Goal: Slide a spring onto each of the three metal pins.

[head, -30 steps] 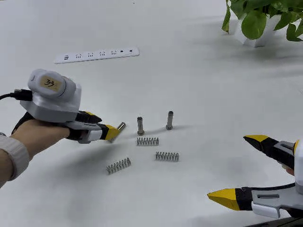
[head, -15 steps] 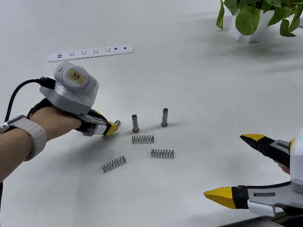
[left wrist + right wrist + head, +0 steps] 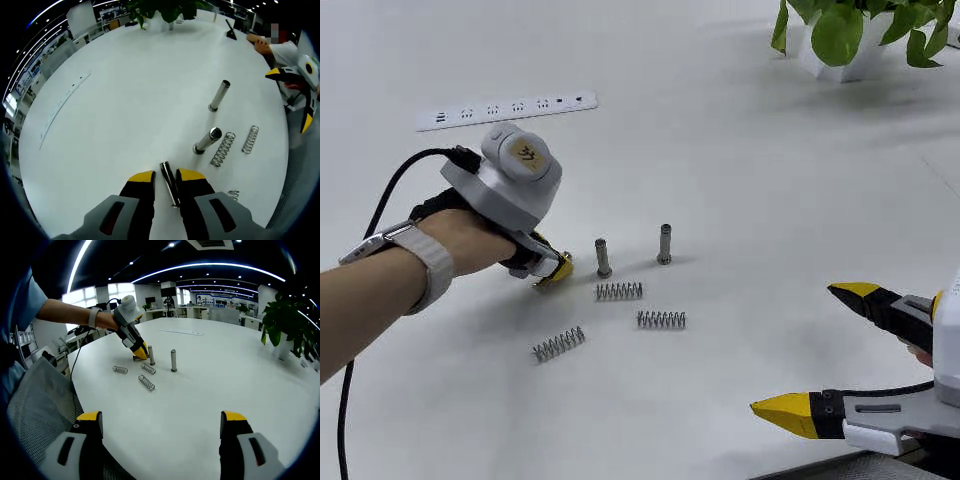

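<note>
Left tool tipped down to table, gripping pin, right tool wide apart

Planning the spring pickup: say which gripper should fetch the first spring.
Right. The right gripper is open and empty, though farther off. The left gripper sits beside the springs but is shut on a pin, so it likely cannot take one.

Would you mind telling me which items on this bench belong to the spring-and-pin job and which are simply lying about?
Part of the job:
two upright pins
third pin, gripped by the left gripper
three loose springs

Just lying about:
power strip
potted plant
</note>
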Action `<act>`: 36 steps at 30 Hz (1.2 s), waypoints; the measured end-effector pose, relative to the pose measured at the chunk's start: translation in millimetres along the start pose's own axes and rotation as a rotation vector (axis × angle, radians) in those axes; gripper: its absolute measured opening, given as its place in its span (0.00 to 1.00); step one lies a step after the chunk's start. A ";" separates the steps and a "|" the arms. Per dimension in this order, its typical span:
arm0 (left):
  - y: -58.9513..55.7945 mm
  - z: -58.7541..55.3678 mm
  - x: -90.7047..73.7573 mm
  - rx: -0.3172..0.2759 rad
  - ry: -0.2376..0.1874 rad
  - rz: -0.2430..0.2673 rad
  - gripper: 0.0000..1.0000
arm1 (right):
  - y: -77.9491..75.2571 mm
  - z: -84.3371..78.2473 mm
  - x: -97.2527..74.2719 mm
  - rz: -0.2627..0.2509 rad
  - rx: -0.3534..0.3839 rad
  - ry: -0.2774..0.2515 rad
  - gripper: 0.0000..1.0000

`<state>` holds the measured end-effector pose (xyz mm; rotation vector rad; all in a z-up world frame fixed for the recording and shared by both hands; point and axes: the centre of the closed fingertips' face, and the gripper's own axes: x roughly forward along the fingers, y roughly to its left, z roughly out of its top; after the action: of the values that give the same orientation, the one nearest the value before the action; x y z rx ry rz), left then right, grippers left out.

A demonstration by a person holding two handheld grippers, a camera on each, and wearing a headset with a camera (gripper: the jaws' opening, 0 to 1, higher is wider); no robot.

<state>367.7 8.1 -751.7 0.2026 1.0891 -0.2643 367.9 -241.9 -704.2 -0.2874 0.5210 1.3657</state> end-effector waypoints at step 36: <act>0.6 -9.7 -7.2 -0.143 -0.053 0.017 0.08 | 15.4 3.0 5.2 0.031 0.025 -0.021 0.99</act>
<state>356.5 12.2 -749.6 0.0768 1.0489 -0.1748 354.0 -233.0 -702.7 -0.2454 0.5261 1.3900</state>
